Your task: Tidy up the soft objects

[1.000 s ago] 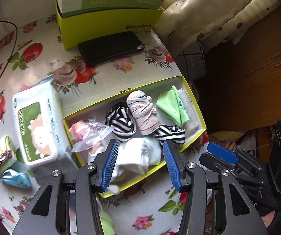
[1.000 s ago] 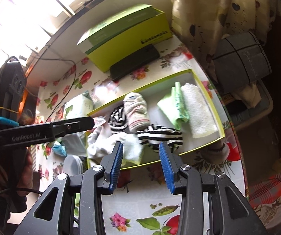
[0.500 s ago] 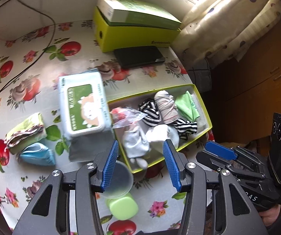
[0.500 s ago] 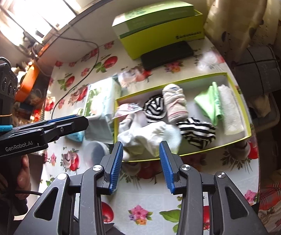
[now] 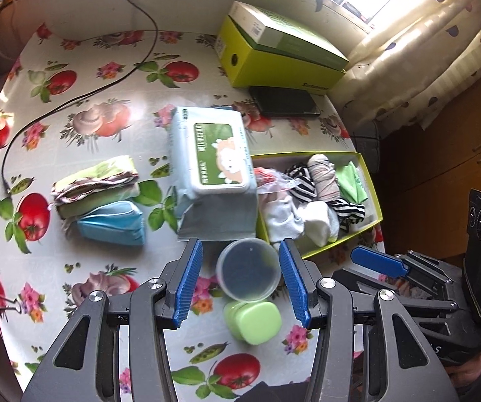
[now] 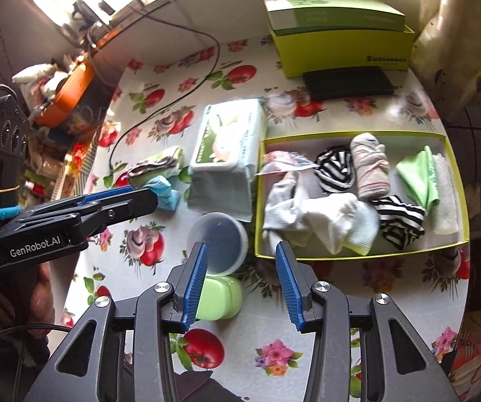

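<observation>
A shallow yellow-green box (image 6: 455,171) (image 5: 376,201) on the flowered tablecloth holds white socks (image 6: 324,221), striped socks (image 6: 336,167), a pink roll (image 6: 371,167), a green cloth (image 6: 419,181) and a white towel (image 6: 444,197). Folded cloths (image 5: 96,184) and a blue pouch (image 5: 113,222) lie left of a wet-wipes pack (image 5: 215,174). My left gripper (image 5: 242,286) is open and empty, held high over a clear tub (image 5: 248,269). My right gripper (image 6: 242,284) is open and empty, above the table's front by the box's near-left corner.
A green lidded pot (image 5: 253,321) sits in front of the tub. A yellow carton (image 6: 344,45) and a black phone (image 6: 347,82) stand at the back. A black cable (image 5: 82,90) crosses the left of the table. A curtain (image 5: 424,50) hangs at the right.
Both grippers have pulled up and back from the box, the left one also swinging left. More of the table shows now. Both stay open and empty.
</observation>
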A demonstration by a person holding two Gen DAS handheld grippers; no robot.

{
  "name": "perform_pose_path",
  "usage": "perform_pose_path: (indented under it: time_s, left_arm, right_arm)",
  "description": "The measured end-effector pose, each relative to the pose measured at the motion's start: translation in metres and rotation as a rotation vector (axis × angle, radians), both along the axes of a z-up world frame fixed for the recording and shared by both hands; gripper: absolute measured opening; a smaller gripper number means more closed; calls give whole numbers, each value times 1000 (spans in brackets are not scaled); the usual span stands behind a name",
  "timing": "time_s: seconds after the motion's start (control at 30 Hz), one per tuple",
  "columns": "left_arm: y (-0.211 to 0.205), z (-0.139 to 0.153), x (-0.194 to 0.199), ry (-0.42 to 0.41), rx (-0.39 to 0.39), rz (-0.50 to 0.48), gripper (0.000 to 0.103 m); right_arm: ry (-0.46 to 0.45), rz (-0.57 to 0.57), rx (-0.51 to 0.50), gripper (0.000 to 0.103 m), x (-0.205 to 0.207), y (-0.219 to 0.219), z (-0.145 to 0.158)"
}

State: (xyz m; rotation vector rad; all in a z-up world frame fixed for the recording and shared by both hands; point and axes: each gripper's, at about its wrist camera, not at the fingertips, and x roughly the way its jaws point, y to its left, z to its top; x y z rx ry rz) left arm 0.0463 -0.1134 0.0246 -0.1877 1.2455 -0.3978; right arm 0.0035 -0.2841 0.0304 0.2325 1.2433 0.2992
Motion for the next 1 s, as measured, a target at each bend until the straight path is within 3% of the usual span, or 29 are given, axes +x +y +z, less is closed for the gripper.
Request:
perform_pose_path:
  time_s: [0.5, 1.0]
  left_arm:
    - [32, -11, -8, 15, 6, 60, 49]
    - [87, -33, -17, 82, -45, 165, 49]
  right_arm:
    - [30, 90, -26, 44, 1, 36, -4]
    - [63, 176, -41, 46, 5, 66, -11]
